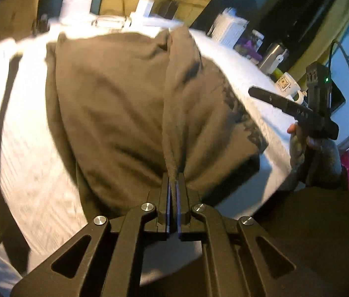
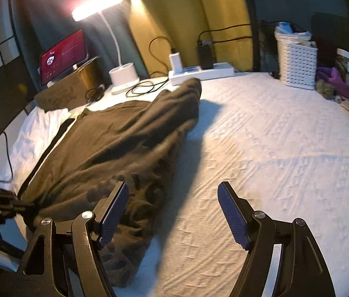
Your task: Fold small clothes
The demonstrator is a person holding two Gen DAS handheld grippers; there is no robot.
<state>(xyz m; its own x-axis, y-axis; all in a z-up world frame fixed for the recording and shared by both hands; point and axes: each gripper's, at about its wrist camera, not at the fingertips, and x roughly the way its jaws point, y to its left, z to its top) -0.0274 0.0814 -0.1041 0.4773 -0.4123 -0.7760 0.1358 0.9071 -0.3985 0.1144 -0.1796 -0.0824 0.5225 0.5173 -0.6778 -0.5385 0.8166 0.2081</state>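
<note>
A dark brown garment [image 1: 115, 104] with a darker print near one edge lies spread on the white textured cloth [image 1: 33, 173] of the table. My left gripper [image 1: 173, 175] is shut on a pinched ridge of that garment, which rises in a fold up to the pads. In the right wrist view the same garment [image 2: 115, 143] runs from the power strip down to the near left. My right gripper [image 2: 173, 198] hovers open above the garment's near right edge and the white cloth [image 2: 273, 148], with nothing between its pads. It also shows at the right of the left wrist view, right gripper [image 1: 298, 109] held by a hand.
Along the back stand a lit desk lamp [image 2: 122, 74], a power strip [image 2: 201, 73] with plugs and cables, a tablet [image 2: 63, 54] on a box, and a white slotted basket [image 2: 298, 66]. A metal cup [image 1: 274, 57] and a mug [image 1: 287, 84] stand at the right edge.
</note>
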